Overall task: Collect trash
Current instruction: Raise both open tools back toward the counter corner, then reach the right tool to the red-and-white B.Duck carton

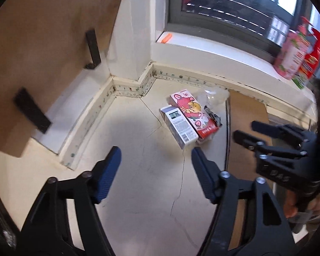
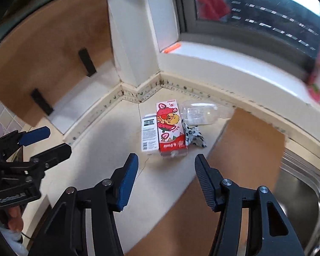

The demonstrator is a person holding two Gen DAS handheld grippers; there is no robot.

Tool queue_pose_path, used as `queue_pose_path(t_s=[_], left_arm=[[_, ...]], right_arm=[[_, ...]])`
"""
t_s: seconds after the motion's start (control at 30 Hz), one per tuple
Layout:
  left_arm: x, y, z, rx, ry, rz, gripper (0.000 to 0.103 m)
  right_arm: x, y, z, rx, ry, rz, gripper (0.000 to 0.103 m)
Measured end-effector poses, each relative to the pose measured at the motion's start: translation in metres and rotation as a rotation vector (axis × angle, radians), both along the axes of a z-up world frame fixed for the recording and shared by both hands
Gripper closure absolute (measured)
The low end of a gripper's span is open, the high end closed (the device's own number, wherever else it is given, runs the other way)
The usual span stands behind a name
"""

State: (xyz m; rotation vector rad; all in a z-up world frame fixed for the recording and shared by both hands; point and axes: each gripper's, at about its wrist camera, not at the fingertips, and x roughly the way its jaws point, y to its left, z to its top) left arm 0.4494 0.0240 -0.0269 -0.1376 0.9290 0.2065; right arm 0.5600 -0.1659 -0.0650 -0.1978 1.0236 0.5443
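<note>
A pile of trash lies on the cream counter near the wall corner: a red and pink strawberry carton, a white and grey box at its left, a clear plastic bottle behind, and a crumpled black-and-white wrapper at its right. My left gripper is open and empty, short of the pile. My right gripper is open and empty, just in front of the carton.
A brown board lies on the counter right of the pile, next to a steel sink. A wooden panel stands at the left. Pink and red bottles and an orange item sit on the window sill.
</note>
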Motion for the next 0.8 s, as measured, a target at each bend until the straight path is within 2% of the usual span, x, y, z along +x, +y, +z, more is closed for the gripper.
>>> queue_pose_path(t_s=[0.13,0.33,0.63,0.7,0.8], left_arm=[[0.021,0.014,-0.026,-0.047,0.021,0.06,0.043],[0.033,0.024,-0.049,-0.068,0.047,0.114,0.043],[0.033,0.029,-0.071,-0.117,0.089,0.15,0.043],[0.034,0.029,-0.071,-0.116,0.092,0.152,0.043],[0.034,0.028,-0.07,-0.12,0.089,0.156,0.043]], right_arm=[[0.034,0.018,-0.053,0.007,0.053,0.027,0.063],[0.056,0.038,-0.1,0.003,0.101,0.042,0.064],[0.067,0.053,-0.108,-0.047,0.029,0.078,0.062],[0.067,0.055,-0.108,-0.06,0.019,0.085,0.057],[0.071,0.058,-0.113,-0.079,0.034,0.072,0.056]])
